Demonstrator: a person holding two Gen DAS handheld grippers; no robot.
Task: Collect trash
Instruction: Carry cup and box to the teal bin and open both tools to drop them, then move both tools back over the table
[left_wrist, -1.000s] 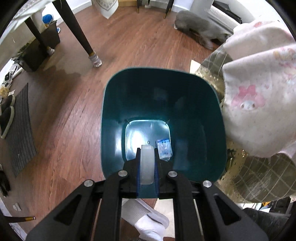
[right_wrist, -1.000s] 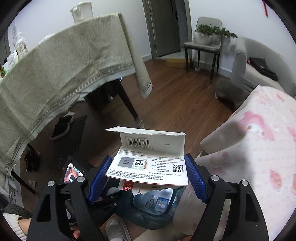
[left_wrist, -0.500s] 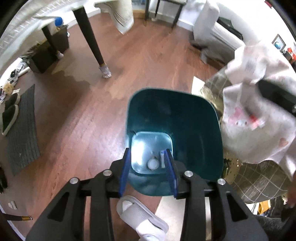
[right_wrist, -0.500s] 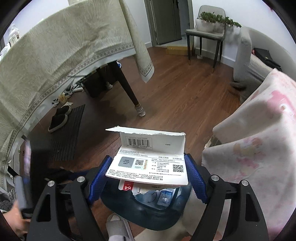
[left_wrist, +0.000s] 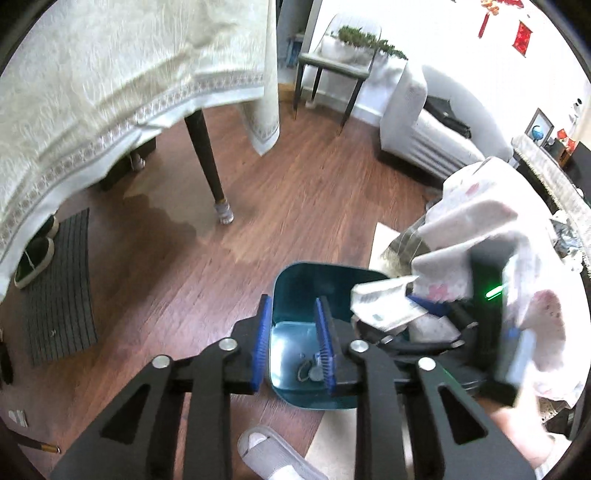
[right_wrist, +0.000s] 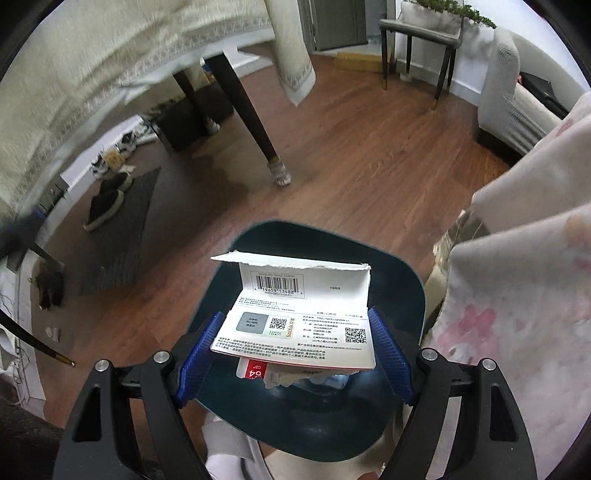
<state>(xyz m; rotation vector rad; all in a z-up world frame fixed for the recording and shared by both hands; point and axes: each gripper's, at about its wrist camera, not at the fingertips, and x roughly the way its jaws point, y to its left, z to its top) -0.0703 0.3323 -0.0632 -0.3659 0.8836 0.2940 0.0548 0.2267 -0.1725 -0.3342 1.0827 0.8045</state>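
A dark teal trash bin (left_wrist: 306, 280) stands on the wood floor; it also shows in the right wrist view (right_wrist: 399, 269). A small round piece of trash (left_wrist: 316, 374) lies on its bottom. My left gripper (left_wrist: 293, 345) is open and empty above the bin's near left side. My right gripper (right_wrist: 295, 350) is shut on a torn white cardboard package (right_wrist: 299, 317) with a barcode and QR codes, held over the bin's mouth. The package (left_wrist: 384, 302) and right gripper show blurred at the right in the left wrist view.
A table with a cream cloth (left_wrist: 110, 74) and dark leg (left_wrist: 210, 173) stands at left. A pink-patterned blanket (right_wrist: 517, 295) lies right of the bin. A dark mat with slippers (left_wrist: 55, 280) lies far left. My slippered foot (left_wrist: 273, 458) is by the bin.
My left gripper opened, dropped the pale round piece into the bin, then pulled up and back. My right gripper moved the package over the bin's mouth.
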